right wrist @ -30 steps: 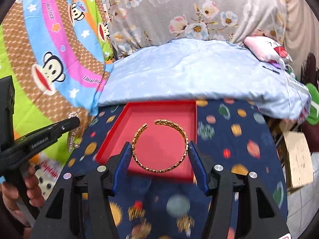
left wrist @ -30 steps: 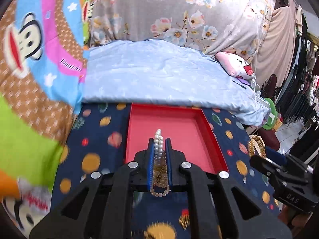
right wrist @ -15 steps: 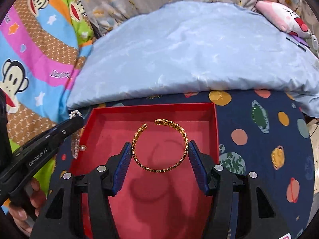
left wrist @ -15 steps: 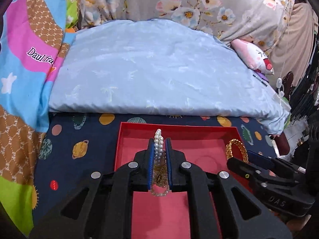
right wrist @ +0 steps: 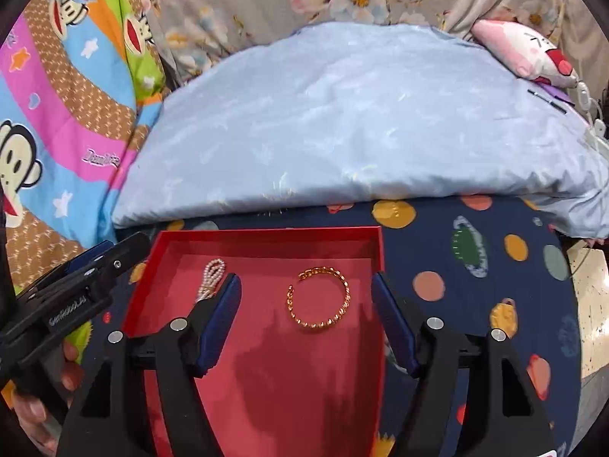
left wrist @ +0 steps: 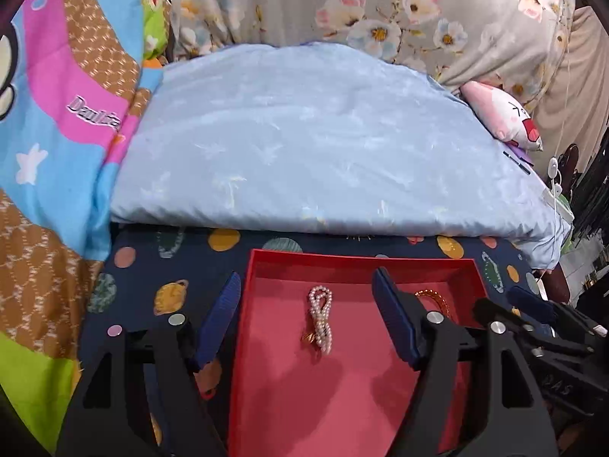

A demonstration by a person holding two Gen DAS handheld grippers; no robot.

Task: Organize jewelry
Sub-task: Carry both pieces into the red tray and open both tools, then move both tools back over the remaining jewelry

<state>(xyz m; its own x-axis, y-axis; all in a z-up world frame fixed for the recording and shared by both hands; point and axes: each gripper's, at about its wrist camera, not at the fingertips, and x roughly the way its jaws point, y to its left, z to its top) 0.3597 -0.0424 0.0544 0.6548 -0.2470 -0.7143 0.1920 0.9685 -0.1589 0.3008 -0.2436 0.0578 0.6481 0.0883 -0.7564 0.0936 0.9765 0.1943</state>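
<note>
A red tray (left wrist: pixel 361 261) lies on the planet-print cloth; it also shows in the right wrist view (right wrist: pixel 266 235). A pearl bracelet (left wrist: pixel 320 318) lies folded on the tray floor, between the tips of my open left gripper (left wrist: pixel 306 301). It shows at the tray's left in the right wrist view (right wrist: pixel 211 276). A gold open bangle (right wrist: pixel 319 302) lies flat on the tray between the tips of my open right gripper (right wrist: pixel 306 301). Part of the bangle (left wrist: pixel 434 299) shows behind my left gripper's right finger. Both grippers hold nothing.
A light blue pillow (left wrist: pixel 316 144) lies just behind the tray. A monkey-print blanket (right wrist: pixel 57 114) is on the left, a floral cloth (left wrist: pixel 361 11) at the back, a pink plush (right wrist: pixel 525 51) at the right. Navy planet-print cloth (right wrist: pixel 475 266) surrounds the tray.
Both grippers moved over the tray and opened. The pearl bracelet dropped from the left gripper and the gold bangle from the right gripper onto the tray floor.
</note>
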